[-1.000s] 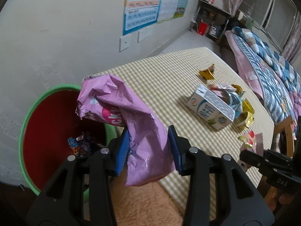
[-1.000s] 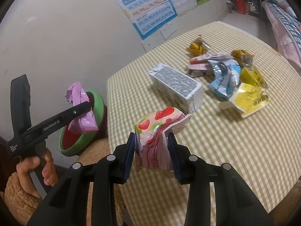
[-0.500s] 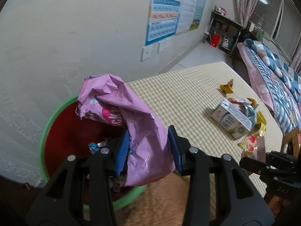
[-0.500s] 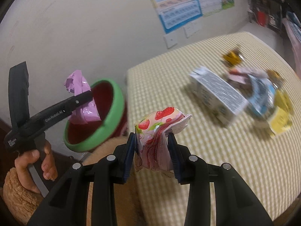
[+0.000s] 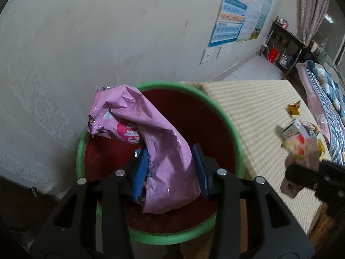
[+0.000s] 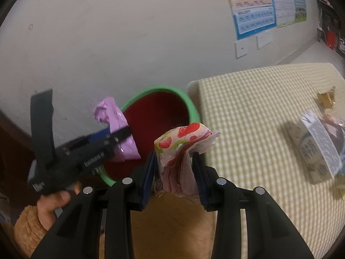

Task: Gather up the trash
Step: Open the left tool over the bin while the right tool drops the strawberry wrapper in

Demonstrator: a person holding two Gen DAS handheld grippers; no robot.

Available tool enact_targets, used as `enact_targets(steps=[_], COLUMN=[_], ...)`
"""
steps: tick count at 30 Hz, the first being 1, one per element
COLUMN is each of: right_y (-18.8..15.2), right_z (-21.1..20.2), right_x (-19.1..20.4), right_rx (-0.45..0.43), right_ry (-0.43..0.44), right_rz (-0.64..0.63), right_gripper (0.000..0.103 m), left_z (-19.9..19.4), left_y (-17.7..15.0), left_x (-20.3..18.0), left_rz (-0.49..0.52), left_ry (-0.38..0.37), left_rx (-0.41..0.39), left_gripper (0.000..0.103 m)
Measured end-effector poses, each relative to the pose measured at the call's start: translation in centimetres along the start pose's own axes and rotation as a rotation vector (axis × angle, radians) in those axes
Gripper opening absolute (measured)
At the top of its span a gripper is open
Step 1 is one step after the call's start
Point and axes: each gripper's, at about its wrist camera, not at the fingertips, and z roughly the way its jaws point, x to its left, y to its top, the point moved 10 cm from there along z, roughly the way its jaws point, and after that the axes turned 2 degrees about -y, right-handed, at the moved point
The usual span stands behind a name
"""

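Now the left claw [image 5: 170, 170] grips a pink bag [image 5: 163, 151] over the bin [image 5: 228, 125]; the right claw [image 6: 174, 174] grips a strawberry wrapper [image 6: 183, 149] beside the bin, at the counter [image 6: 258, 108] edge.

The room is dim and evenly lit, with a cool violet cast; a ceiling lamp [image 5: 329, 18] glows near the curtains far off. Both fisheye views bow the wall and darken to black at the corners. Motion smears the milk carton [image 6: 317, 149] and the checked counter [image 6: 258, 116], while each near claw stays sharp. Soft glare sits on the pink wrapper [image 5: 163, 149].
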Motion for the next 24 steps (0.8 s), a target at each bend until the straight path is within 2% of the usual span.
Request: enact_targets(steps=[10,18,19,20,21,24], right_y=[1.7,2.5,2.5,2.5,2.8,2.8], right_z=[2.0,3.2,3.3,3.4,3.6,3.1], right_x=[2.3,3.7,3.9,4.1,4.0,4.1], right_rx=[0.0,0.009,0.011,0.012,0.007,-0.008], right_ry=[0.005,0.029,0.034,0.041,0.046,0.057], right_rz=[-0.03,-0.052,-0.053,-0.051,-0.048,-0.049], right_gripper=[0.036,0.036,0.038,0.049,0.053,0.054], left_z=[2.3,2.4,2.3,2.3,2.2,1.8], left_y=[-2.0,-2.9,-2.8,-2.7,-2.7,-2.7], left_x=[0.7,1.4,1.6,1.6,1.6,1.8], left_rz=[0.029,0.021,0.018,0.015,0.012,0.012], left_ry=[0.011,0.039,0.05,0.049,0.046,0.058], left_rx=[0.081,0.104,0.104,0.102,0.101,0.096], left_gripper=[0.04,0.04,0.046,0.051,0.051,0.062])
